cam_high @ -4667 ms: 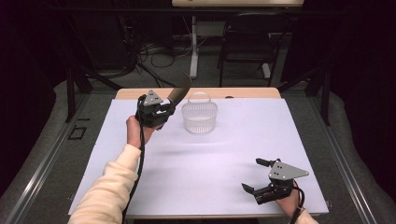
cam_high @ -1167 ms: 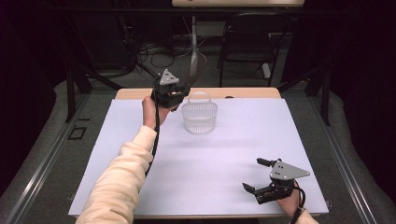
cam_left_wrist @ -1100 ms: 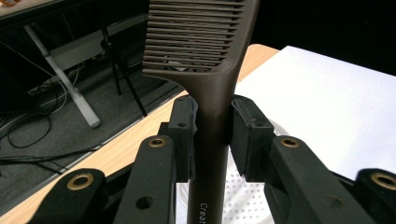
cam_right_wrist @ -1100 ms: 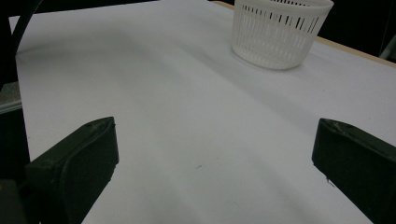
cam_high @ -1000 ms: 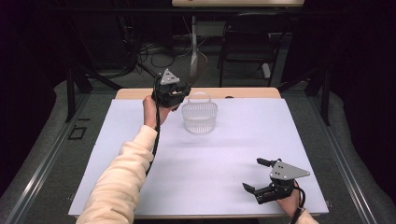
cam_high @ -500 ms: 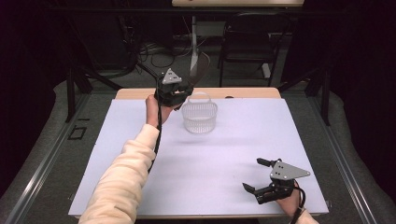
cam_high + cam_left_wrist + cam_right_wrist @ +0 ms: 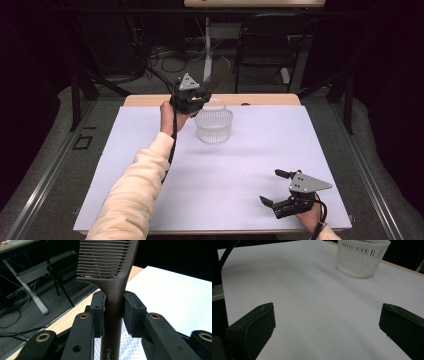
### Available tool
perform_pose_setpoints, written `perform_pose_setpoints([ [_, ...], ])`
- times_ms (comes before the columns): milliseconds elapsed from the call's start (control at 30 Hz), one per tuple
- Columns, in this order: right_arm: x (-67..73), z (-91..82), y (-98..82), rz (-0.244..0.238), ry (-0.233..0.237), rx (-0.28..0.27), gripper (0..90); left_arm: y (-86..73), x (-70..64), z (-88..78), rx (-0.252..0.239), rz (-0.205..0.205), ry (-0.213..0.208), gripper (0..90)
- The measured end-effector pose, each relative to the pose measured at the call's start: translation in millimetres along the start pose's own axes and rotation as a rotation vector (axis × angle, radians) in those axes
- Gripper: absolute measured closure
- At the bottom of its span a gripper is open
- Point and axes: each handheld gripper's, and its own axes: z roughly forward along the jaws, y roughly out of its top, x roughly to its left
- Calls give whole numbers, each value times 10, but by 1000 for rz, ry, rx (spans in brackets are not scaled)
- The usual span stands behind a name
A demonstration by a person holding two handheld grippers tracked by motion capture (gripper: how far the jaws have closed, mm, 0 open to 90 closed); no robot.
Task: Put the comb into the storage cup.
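Observation:
My left gripper (image 7: 196, 100) is raised at the far side of the table, just left of the white slotted basket (image 7: 214, 125). It is shut on the handle of a dark brown comb (image 7: 216, 74) that points up and to the right; in the left gripper view the comb (image 7: 110, 267) stands between the two pads with its teeth uppermost. My right gripper (image 7: 274, 189) rests open near the front right corner of the table, nothing between its fingers. In the right gripper view the basket (image 7: 363, 257) stands far ahead.
A white sheet (image 7: 225, 165) covers the table, and a strip of wooden tabletop (image 7: 260, 99) shows along the far edge. Beyond the table are a dark chair (image 7: 265, 45), cables on the floor and a desk leg (image 7: 207, 35).
Since the earliest frame my left gripper has lifted the comb and carried it rightward, closer to the basket's left rim. The right gripper has stayed put.

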Motion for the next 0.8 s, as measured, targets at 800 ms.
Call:
perform_pose_setpoints([
  [800,3,-6,-1,1,0,3,3,29,-136,221,-15,35,-30,718],
])
